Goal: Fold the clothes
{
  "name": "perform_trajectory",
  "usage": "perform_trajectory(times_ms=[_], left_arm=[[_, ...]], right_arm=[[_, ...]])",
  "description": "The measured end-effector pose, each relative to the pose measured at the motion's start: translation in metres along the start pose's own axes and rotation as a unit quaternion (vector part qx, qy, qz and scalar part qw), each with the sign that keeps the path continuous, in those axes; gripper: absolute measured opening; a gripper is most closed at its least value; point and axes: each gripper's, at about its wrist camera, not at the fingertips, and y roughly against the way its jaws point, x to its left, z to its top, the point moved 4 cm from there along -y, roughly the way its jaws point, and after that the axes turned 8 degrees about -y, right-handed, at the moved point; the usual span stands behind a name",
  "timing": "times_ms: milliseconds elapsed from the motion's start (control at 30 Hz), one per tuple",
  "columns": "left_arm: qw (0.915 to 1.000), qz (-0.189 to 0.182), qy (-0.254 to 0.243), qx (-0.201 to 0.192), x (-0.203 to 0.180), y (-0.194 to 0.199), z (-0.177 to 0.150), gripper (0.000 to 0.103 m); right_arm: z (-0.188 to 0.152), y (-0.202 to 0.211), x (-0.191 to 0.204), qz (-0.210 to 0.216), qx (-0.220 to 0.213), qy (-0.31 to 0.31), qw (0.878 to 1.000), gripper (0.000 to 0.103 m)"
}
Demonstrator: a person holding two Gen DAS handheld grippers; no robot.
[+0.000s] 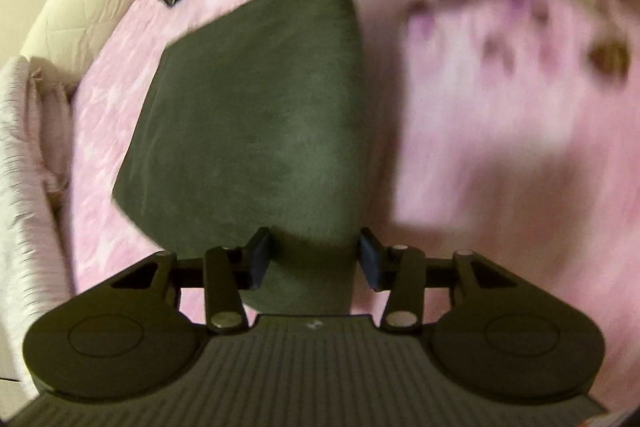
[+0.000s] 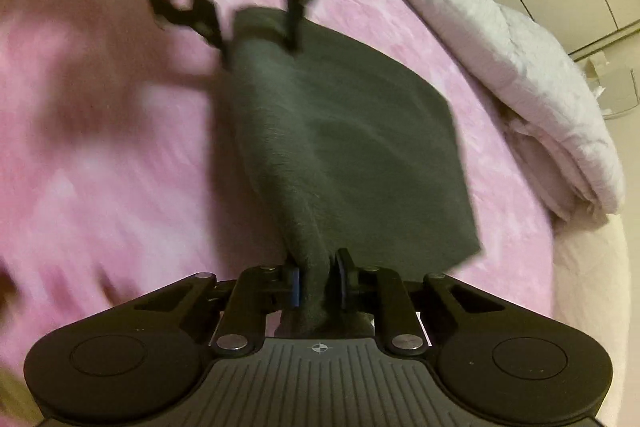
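A pink bed (image 2: 100, 147) carries the work, with a pale folded quilt (image 2: 500, 47) along its far edge and tiled wall beyond. The dark grey garment (image 2: 352, 147) hangs stretched above mid-bed. The right claw (image 2: 318, 285) pinches one end; the left claw (image 1: 316, 259) straddles the other, pads apparently spread. Open pink bedding lies on both sides.

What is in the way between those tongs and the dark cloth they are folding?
Nothing visible. The dark cloth is stretched between both tongs over the pink bedspread. The right tongs pinch one end. The other end lies between the left tongs' pads; whether they press it is unclear. The folded quilt lies off to one side.
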Motion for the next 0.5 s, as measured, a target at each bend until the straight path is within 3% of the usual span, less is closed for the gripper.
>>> perform_trajectory(times_ms=[133, 200, 300, 333, 400, 500], left_arm=[[0.9964, -0.036, 0.051, -0.058, 0.012, -0.001, 0.071, 0.046], [0.9938, -0.053, 0.073, -0.066, 0.018, -0.014, 0.106, 0.047], [0.9918, -0.079, 0.080, -0.061, 0.022, -0.022, 0.130, 0.047], [0.9919, -0.079, 0.077, -0.063, 0.025, -0.018, 0.131, 0.046], [0.9901, -0.088, 0.090, -0.062, 0.035, -0.009, 0.126, 0.044], [0.9832, -0.093, 0.148, -0.051, 0.066, 0.004, 0.103, 0.045]], right_arm=[[-0.074, -0.011, -0.062, -0.018, 0.036, 0.052, 0.998, 0.016], [-0.101, -0.023, -0.085, -0.023, 0.046, 0.076, 0.996, 0.016], [-0.121, -0.037, -0.102, -0.020, 0.061, 0.089, 0.994, 0.023], [-0.126, -0.038, -0.104, -0.023, 0.063, 0.081, 0.994, 0.035], [-0.133, -0.032, -0.108, -0.035, 0.067, 0.044, 0.996, 0.048], [-0.141, -0.015, -0.116, -0.041, 0.082, -0.075, 0.993, 0.053]])
